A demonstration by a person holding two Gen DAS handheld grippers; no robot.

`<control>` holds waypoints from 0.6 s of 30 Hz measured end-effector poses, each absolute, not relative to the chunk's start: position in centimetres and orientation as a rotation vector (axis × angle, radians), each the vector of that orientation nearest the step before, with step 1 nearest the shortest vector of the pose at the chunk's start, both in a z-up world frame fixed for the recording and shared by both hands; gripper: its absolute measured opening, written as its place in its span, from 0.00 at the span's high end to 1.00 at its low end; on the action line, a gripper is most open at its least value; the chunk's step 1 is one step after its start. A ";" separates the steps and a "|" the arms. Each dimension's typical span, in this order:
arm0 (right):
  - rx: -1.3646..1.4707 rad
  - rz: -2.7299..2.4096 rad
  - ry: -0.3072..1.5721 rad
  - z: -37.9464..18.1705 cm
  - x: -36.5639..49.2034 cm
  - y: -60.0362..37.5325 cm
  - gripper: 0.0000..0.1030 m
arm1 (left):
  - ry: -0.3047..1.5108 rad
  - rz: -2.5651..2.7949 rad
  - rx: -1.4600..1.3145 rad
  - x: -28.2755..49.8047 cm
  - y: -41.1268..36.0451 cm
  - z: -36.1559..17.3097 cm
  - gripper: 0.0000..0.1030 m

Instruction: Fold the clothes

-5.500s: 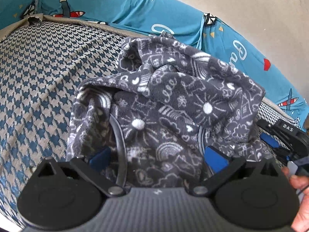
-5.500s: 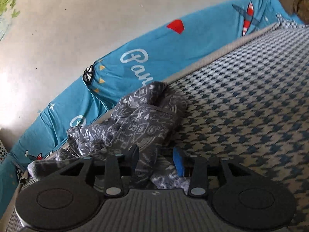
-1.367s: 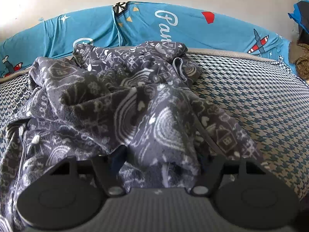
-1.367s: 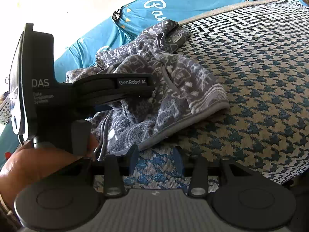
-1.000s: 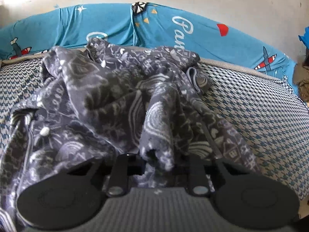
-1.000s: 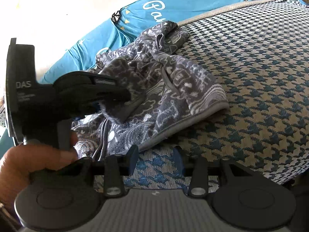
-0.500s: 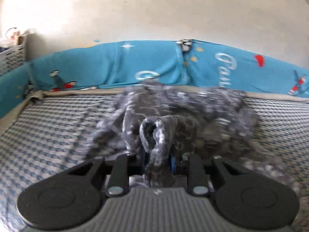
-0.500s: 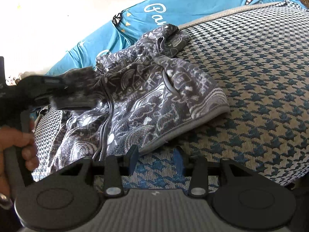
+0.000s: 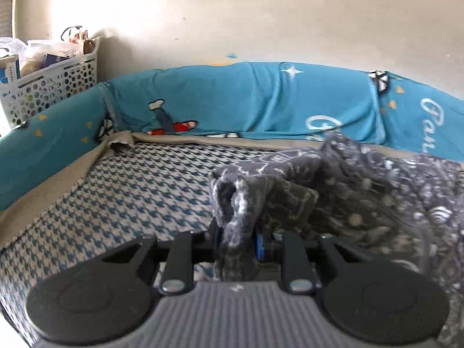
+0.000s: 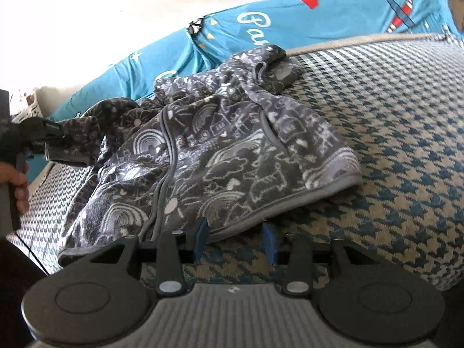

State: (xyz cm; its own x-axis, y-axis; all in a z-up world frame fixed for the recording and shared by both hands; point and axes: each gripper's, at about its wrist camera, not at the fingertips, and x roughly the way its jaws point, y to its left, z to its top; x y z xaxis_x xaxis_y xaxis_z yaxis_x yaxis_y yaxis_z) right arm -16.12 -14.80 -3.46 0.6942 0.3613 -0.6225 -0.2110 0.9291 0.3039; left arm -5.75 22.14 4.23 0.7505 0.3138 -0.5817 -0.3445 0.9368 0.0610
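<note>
The left gripper (image 9: 236, 240) is clamped on a bunched sleeve of the grey patterned jacket (image 10: 232, 156), lifting it off the checked mattress (image 10: 406, 145). The right gripper (image 10: 235, 242) sits partly open with nothing between its pads – just at the jacket's hem. The jacket lies spread on the mattress, near the blue bumper (image 9: 261, 101) – a white basket (image 9: 52, 87) stands beyond.

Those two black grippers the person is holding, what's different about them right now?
The left gripper is shut on a bunched sleeve of the grey patterned jacket; the right gripper is open and holds nothing. The left one lifts its cloth clear of the bed; the right one sits low by the jacket's hem. Both are black with blue pads.
</note>
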 end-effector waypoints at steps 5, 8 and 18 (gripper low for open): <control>0.156 0.341 0.693 -3.3 -16.4 -13.7 0.62 | 0.653 0.441 -0.094 -4.4 26.0 3.3 0.80; 0.113 0.339 0.654 -3.1 -16.7 -13.1 0.62 | 0.654 0.510 -0.130 -3.8 28.5 2.7 0.80; 0.028 0.354 0.586 -2.5 -17.1 -11.1 0.61 | 0.635 0.633 -0.234 -5.1 33.5 2.3 0.55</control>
